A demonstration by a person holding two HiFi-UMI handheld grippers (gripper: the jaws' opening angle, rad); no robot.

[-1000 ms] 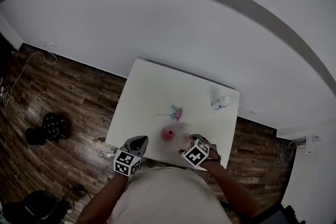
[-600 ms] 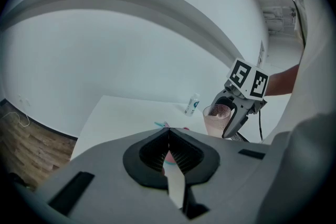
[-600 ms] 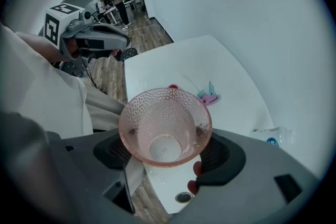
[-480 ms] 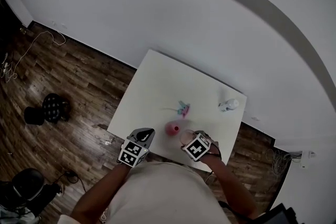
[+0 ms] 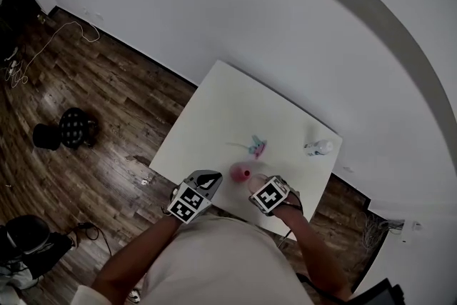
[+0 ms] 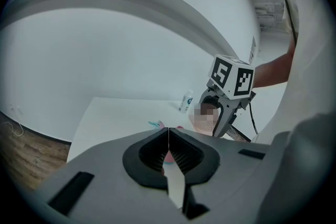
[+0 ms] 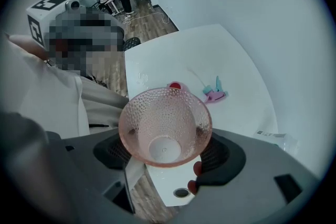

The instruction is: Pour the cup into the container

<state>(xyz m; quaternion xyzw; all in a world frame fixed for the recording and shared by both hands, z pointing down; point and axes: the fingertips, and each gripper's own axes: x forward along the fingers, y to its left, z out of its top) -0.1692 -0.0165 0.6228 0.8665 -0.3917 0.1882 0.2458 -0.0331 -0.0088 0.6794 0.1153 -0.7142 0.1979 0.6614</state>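
our right claw (image 7: 164, 147) pinches the dimpled pink cup (image 7: 165, 123) upright just beside the small pink container (image 5: 241, 172) near the counter (image 5: 228, 111) edge; we should bring its rim over the container, then tip slowly, with our left claw (image 6: 168, 144), pressed together and empty, held clear.

No readable words, numbers or brands in any view. Left cube (image 5: 189, 202) and right cube (image 5: 269, 194): black-and-white square marker patterns on each face, code blocks only, no letters. Small white bottle (image 5: 318, 147) on the table (image 5: 214, 118): label with bluish print, too small to read. In the right gripper view the label shows dark print lines, also illegible.
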